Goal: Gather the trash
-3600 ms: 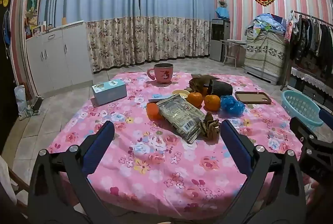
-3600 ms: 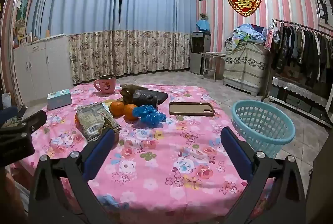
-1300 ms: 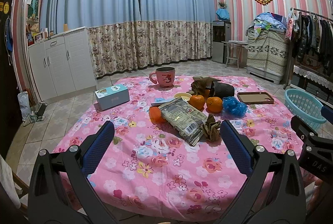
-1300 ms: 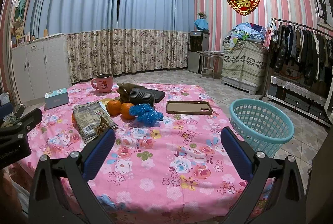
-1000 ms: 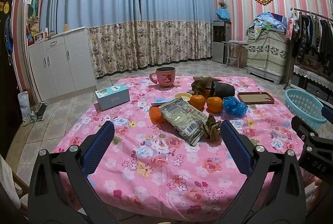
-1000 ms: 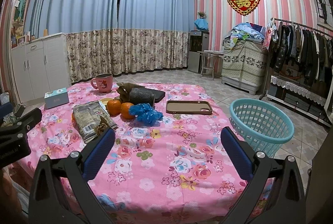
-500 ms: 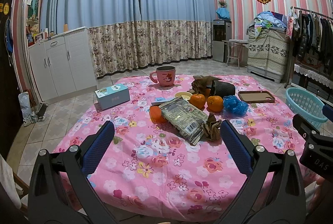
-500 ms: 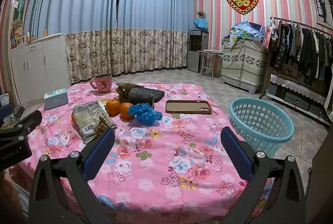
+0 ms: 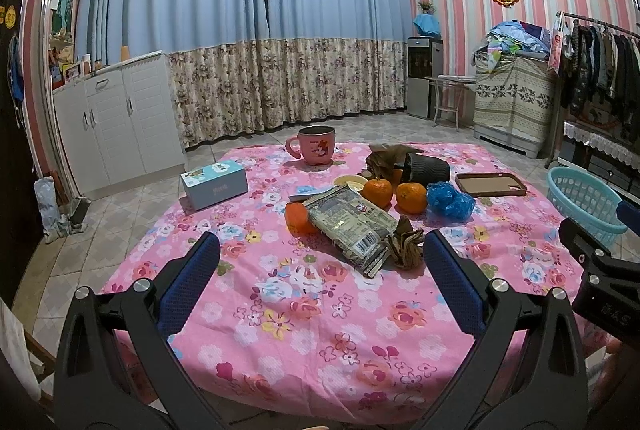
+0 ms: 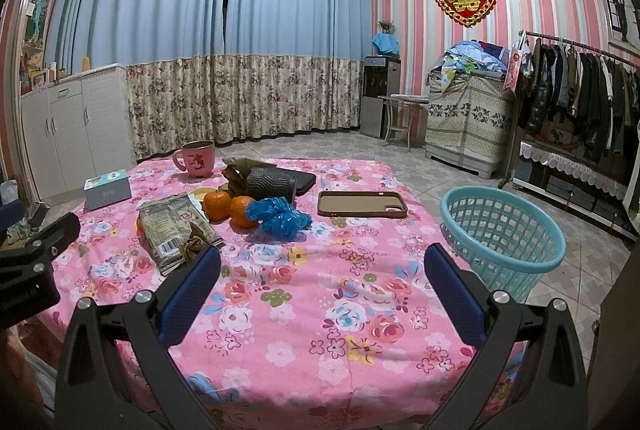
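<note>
Both tongs spread wide, empty, at tabletop (image 9: 320, 330) near edge. Snack wrapper (image 9: 352, 226) at 12 o'clock of left tongs (image 9: 320, 262), long axis toward 11; crumpled brown wrapper (image 9: 406, 248) beside. From right tongs (image 10: 322, 270): wrapper at 10, basket (image 10: 502, 230) at 2.

A pink mug (image 9: 315, 144) is standing behind the three oranges (image 9: 411, 196), a tissue box (image 9: 213, 183) is lying to their left, a phone case (image 9: 490, 184) to their right.
</note>
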The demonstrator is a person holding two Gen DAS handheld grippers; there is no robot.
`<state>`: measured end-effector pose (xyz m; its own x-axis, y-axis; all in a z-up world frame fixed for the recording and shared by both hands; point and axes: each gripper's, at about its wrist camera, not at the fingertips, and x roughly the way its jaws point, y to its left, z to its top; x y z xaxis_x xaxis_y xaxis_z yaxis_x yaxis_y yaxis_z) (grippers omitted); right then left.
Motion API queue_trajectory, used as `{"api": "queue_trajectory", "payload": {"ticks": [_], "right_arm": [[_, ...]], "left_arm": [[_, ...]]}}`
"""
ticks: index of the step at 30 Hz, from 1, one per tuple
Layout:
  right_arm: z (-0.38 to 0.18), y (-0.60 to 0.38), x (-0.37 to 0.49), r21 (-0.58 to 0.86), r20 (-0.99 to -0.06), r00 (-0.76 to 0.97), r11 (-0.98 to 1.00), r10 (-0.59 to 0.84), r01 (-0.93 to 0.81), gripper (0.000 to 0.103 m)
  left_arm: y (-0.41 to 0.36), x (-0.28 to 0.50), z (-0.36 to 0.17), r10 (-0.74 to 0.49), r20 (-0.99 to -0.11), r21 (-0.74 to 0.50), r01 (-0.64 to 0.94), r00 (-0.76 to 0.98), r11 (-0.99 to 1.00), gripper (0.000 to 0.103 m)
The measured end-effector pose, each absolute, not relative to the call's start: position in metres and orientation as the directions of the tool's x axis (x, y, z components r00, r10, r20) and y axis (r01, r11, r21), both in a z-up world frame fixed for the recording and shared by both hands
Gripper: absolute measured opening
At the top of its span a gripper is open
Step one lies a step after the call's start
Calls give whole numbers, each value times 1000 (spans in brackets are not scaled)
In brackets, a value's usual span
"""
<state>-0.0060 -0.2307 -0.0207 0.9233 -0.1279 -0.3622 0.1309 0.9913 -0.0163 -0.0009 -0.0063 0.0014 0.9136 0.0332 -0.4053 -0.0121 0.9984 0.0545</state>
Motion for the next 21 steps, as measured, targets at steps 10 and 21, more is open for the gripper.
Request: {"api": "queue_trajectory", "payload": {"ticks": [10,21], "right_arm": [[-17,-230,7,-61,-363,917,987,-163,151,99],[12,-228,73,-73,-393,916,996,-84,59,99]], "left_arm": [[10,16,2,62,-453,36,-52,889,998,98],[20,97,42,111,-441,113,-67,891,991,98]]}}
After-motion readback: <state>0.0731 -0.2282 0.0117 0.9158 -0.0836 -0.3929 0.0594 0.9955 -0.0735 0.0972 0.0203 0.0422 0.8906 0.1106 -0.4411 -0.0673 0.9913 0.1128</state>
